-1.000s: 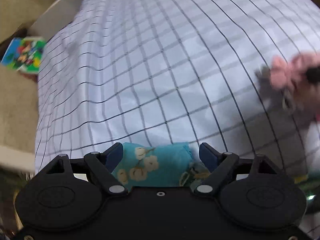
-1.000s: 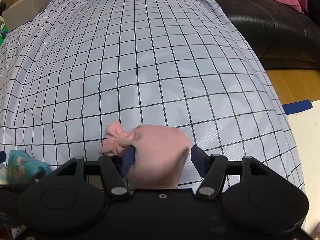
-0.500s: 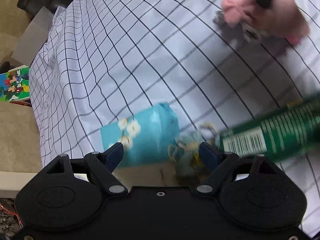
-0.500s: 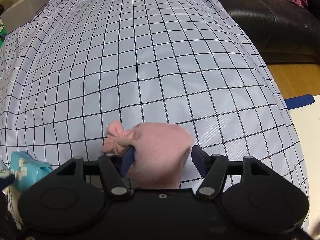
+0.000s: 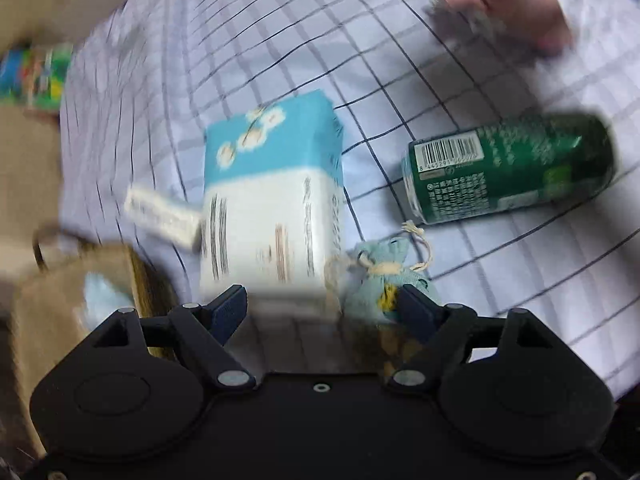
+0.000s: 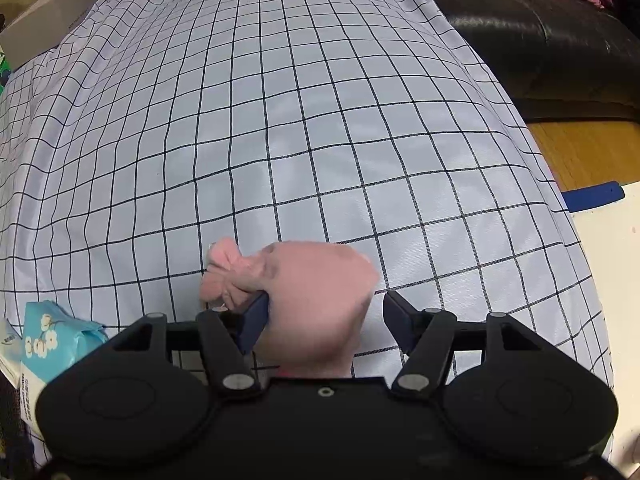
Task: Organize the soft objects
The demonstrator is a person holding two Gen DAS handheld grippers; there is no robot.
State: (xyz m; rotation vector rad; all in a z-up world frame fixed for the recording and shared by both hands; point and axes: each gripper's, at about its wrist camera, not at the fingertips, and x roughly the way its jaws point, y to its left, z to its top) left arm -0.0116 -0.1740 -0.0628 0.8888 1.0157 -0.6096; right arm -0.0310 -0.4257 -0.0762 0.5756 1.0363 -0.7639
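In the left wrist view my left gripper (image 5: 320, 308) is open and empty, above a blue-and-white tissue pack (image 5: 272, 196) with flower print lying on the checked cloth (image 5: 240, 40). A small light-blue drawstring pouch (image 5: 384, 272) lies beside the pack, by my right fingertip. In the right wrist view my right gripper (image 6: 326, 320) is open around a pink drawstring pouch (image 6: 316, 296) resting on the cloth (image 6: 320, 120); its left finger touches the pouch and the right finger stands apart. The tissue pack also shows at the lower left of that view (image 6: 48, 340).
A green can (image 5: 512, 168) lies on its side right of the tissue pack. A brown paper bag (image 5: 72, 292) stands at the table's left edge, with a white tag (image 5: 160, 216) near it. A black sofa (image 6: 540, 32) and wood floor (image 6: 580, 148) lie beyond the table's right side.
My left gripper has let go of the tissue pack and drawn back and up; the pack now lies on the cloth, and the can and blue pouch came into view. The right gripper barely moved.
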